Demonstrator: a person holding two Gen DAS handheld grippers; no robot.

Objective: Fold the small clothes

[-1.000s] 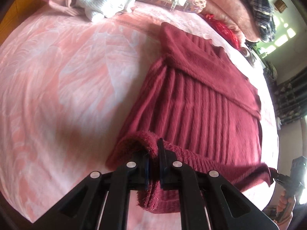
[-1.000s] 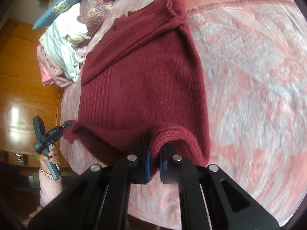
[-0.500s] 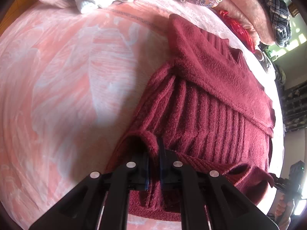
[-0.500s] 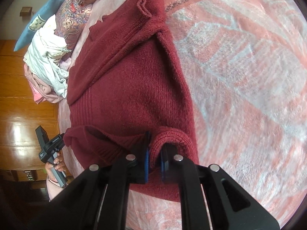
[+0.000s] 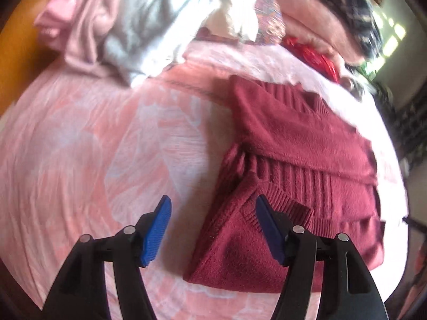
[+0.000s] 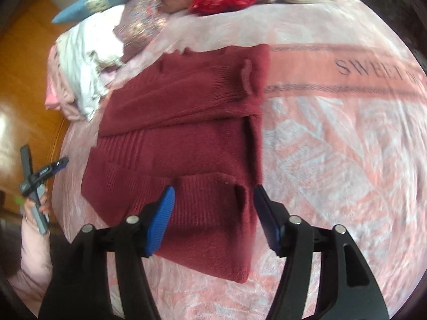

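Left gripper (image 5: 212,224): jaws spread wide, gripping nothing, poised over the sweater's near-left corner.
Right gripper (image 6: 213,213): jaws wide apart, empty, above the near edge.
Maroon sweater (image 6: 186,138): flat on the pink bedspread (image 6: 333,146), bottom hem folded up over the body.
Clothes pile (image 5: 138,21): heaped beyond, at the bed's far edge.

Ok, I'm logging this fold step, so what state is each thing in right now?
maroon sweater: folded, bottom hem turned up, lying flat on the bed, released
left gripper: jaws open, holding nothing
right gripper: jaws open, holding nothing
pile of clothes: unfolded, heaped
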